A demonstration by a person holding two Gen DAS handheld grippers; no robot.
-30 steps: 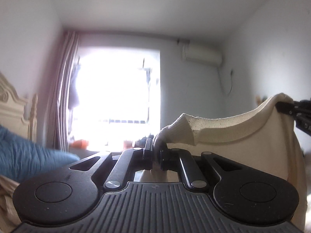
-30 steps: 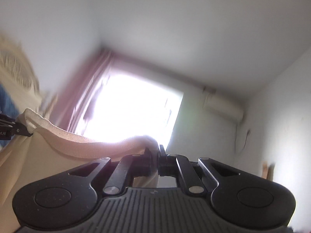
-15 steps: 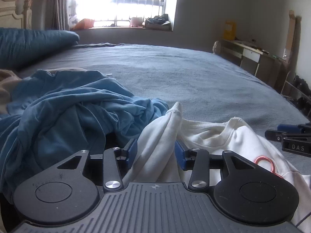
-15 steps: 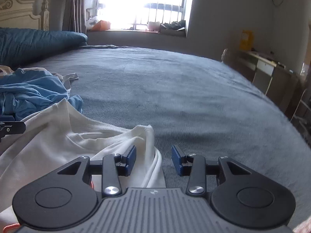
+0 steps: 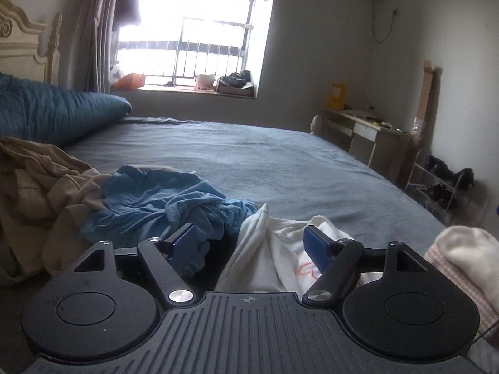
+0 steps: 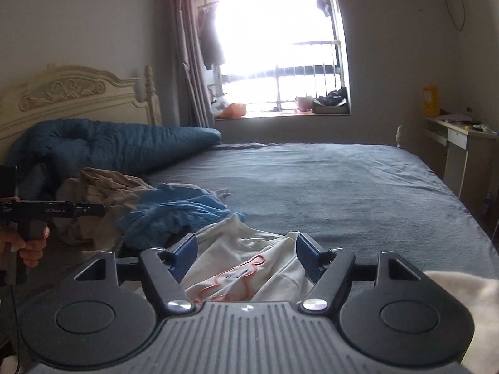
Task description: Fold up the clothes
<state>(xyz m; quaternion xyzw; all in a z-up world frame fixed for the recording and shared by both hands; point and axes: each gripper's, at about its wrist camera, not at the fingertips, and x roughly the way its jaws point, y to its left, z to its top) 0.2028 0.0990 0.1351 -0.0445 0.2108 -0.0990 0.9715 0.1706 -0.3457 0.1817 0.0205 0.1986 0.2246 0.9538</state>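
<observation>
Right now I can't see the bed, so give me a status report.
Both tools, left and right, just opened, nothing gripped. White shirt dropped crumpled on grey bed. Blue garment bunched against its left edge.

Headboard [image 6: 62, 93], desk [image 6: 461, 134], perhaps shoe rack [image 5: 443, 187].

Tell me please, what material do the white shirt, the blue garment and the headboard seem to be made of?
White shirt: soft matte knit, likely cotton jersey; it slumps in loose folds and carries a red print.
Blue garment: thin, limp fabric, perhaps cotton; many fine crumples.
Headboard: cream-painted, carved scrollwork, probably wood; slight sheen.
</observation>
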